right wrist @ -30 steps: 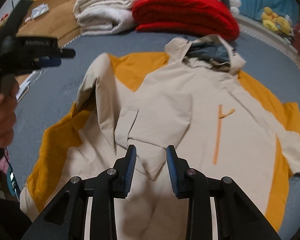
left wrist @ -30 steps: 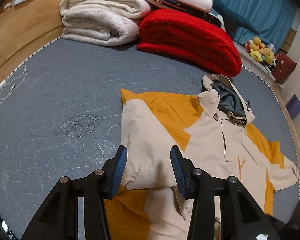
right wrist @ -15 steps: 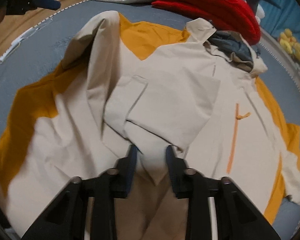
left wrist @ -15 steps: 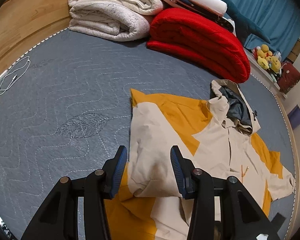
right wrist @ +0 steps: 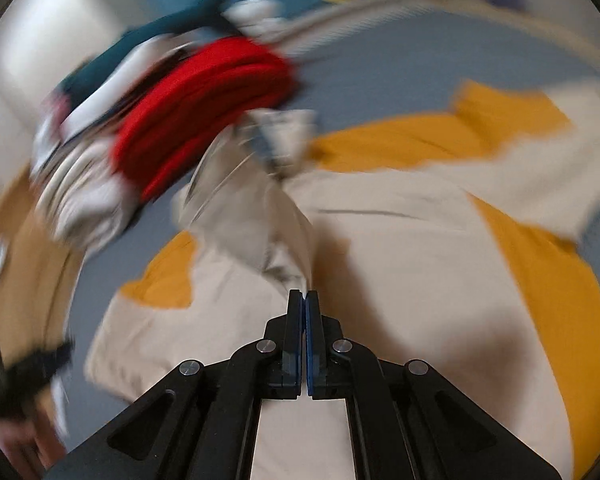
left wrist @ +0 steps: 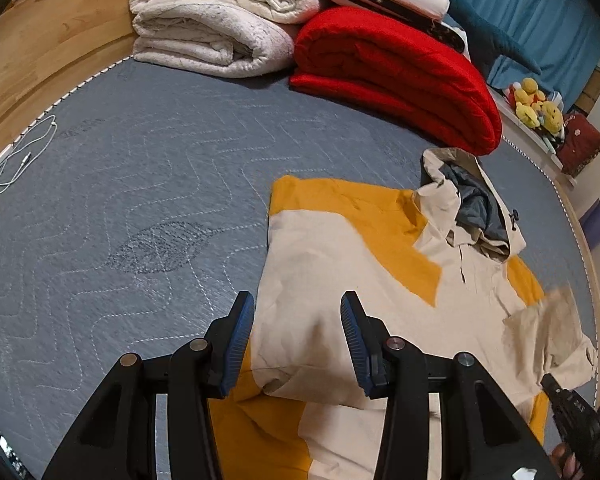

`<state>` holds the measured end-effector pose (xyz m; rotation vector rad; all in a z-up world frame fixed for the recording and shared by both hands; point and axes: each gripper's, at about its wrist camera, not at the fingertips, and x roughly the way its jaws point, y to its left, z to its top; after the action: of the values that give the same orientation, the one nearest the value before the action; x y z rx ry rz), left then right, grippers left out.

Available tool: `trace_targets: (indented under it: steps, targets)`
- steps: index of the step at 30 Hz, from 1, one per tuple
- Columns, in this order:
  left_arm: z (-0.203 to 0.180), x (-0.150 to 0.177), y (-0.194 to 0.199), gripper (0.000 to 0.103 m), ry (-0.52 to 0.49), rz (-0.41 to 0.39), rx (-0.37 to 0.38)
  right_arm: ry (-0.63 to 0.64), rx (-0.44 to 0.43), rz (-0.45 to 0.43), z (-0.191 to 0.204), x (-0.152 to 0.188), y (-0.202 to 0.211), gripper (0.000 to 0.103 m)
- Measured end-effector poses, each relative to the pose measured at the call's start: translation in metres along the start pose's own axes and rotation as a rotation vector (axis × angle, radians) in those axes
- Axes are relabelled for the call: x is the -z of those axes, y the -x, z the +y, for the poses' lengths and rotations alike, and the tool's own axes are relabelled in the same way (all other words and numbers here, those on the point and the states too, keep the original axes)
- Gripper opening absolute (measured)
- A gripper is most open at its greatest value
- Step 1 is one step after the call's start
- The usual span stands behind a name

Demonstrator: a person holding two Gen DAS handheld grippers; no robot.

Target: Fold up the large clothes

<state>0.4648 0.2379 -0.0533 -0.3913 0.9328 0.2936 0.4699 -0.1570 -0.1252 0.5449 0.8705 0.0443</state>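
Lying face up on the grey quilted mattress (left wrist: 148, 168): one cream and mustard hooded jacket (left wrist: 340, 264), its near sleeve folded across the chest, hood (left wrist: 476, 204) toward the bedding pile.

Left claw (left wrist: 298, 340): fingers spread, nothing between the pads, hovering over the folded sleeve at the jacket's edge.

Right claw (right wrist: 304, 320): jaws have just been closing and are now pressed together on a ridge of cream jacket fabric that rises from the fingertips; view heavily blurred and rolled.

Bedding at the head of the mattress: folded red blanket (left wrist: 396, 76) beside a folded white blanket (left wrist: 216, 28).

Sundries: white cable (left wrist: 24, 152) at the mattress edge; yellow plush toys (left wrist: 536, 104) on the far ledge.
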Motion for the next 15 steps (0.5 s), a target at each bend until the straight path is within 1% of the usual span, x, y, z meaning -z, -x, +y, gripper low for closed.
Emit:
trace_targets:
  steps: [2,4,5,6,8,11,15]
  targets:
    - [-0.003,0.002,-0.004,0.041,-0.004,0.013,0.005,-0.112,0.041,0.034,-0.025,-0.001,-0.007,0.005]
    - [-0.006,0.003,-0.007,0.041,-0.008,0.023,0.008,-0.187,0.061,0.072,-0.041,-0.001,-0.015,0.010]
    - [-0.007,0.004,-0.008,0.041,-0.010,0.026,0.009,-0.218,0.062,0.096,-0.049,0.000,-0.020,0.021]
    - [-0.007,0.004,-0.009,0.041,-0.012,0.030,0.011,-0.249,0.054,0.118,-0.055,0.001,-0.025,0.038]
    - [-0.009,0.005,-0.011,0.041,-0.015,0.039,0.015,-0.294,0.049,0.150,-0.064,-0.001,-0.033,0.053]
    - [-0.010,0.007,-0.015,0.041,-0.022,0.054,0.018,-0.345,0.037,0.182,-0.074,-0.001,-0.043,0.053]
    - [-0.009,0.008,-0.018,0.041,-0.026,0.070,0.011,-0.398,0.072,0.212,-0.093,-0.003,-0.051,0.053]
